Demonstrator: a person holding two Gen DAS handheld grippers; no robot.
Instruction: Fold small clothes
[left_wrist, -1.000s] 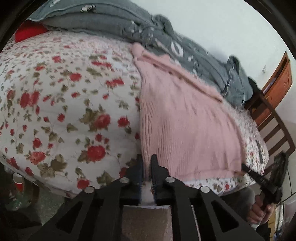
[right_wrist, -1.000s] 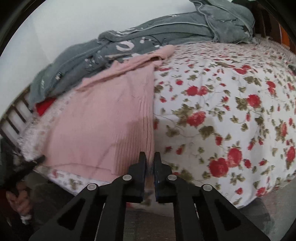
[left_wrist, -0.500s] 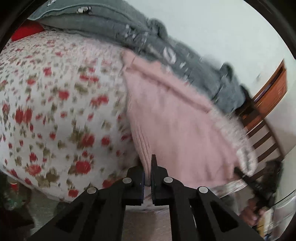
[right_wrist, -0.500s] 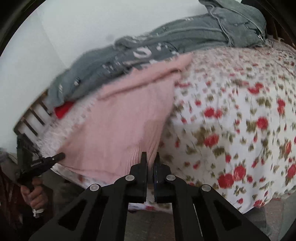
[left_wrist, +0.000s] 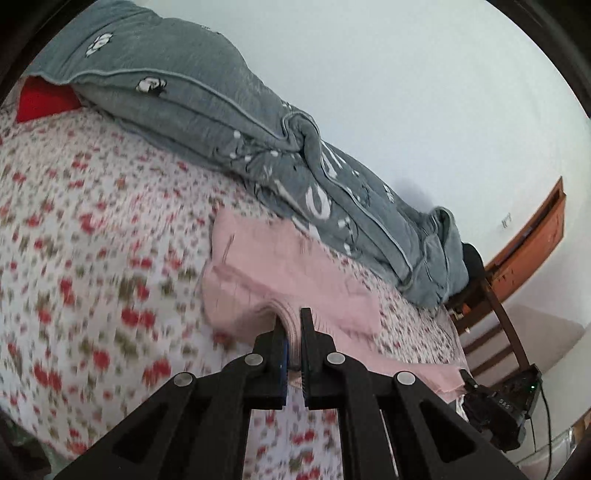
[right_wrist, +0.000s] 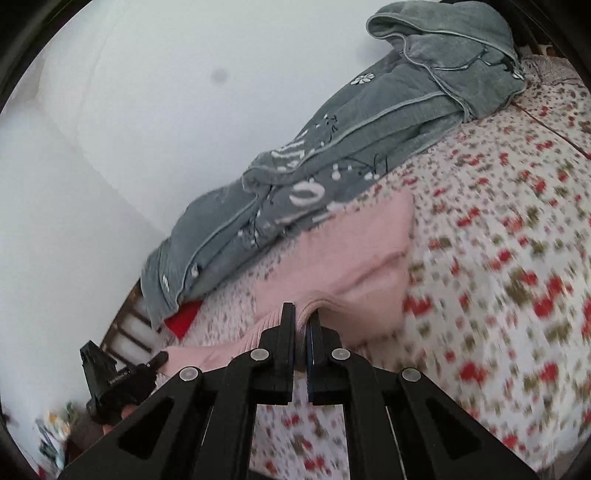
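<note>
Pink knit sweater (left_wrist: 291, 273) fills my left wrist view, its ribbed hem pinched tight in the left tongs (left_wrist: 291, 325) and raised off the floral bedspread (left_wrist: 92, 258); far end still lying on the bed, near the grey quilt (left_wrist: 221, 122). Right tongs (left_wrist: 466, 380) at far right, clamped on another corner. Right wrist view: right tongs gripping the hem, sweater draped left toward the left tongs (right_wrist: 159, 359). Bedspread blurred.

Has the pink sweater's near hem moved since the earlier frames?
Yes. The hem of the pink sweater, once at the bed's near edge, is lifted and carried toward the grey quilt, folding over.
</note>
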